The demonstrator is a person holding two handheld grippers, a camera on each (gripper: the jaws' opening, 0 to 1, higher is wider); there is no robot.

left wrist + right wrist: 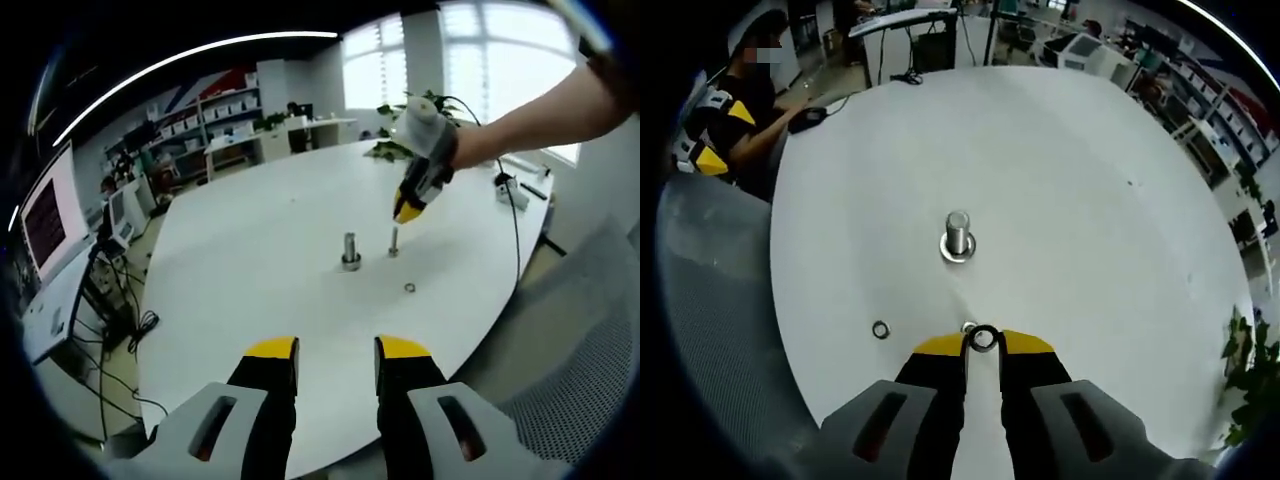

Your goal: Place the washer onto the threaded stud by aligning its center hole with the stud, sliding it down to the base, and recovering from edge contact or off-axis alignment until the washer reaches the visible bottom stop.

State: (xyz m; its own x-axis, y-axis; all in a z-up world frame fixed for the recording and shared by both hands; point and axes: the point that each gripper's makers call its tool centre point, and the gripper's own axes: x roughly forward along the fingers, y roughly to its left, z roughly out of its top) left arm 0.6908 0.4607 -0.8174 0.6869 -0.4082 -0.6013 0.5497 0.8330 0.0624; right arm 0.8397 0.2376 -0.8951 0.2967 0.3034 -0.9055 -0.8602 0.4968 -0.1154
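Your right gripper (983, 343) pinches the washer (983, 339) flat at its jaw tips, directly above the slim upright threaded stud (394, 241), while your left gripper (336, 350), jaws spread, hangs well back.

Your right gripper (983, 340) sits low over the thin stud (394, 241), blocking approach from above. The thick stud (958, 236) stands at 12 o'clock of it, apart, with bare desk (1090, 200) between and around. A loose washer (880, 329) lies at 9 o'clock on the desk.
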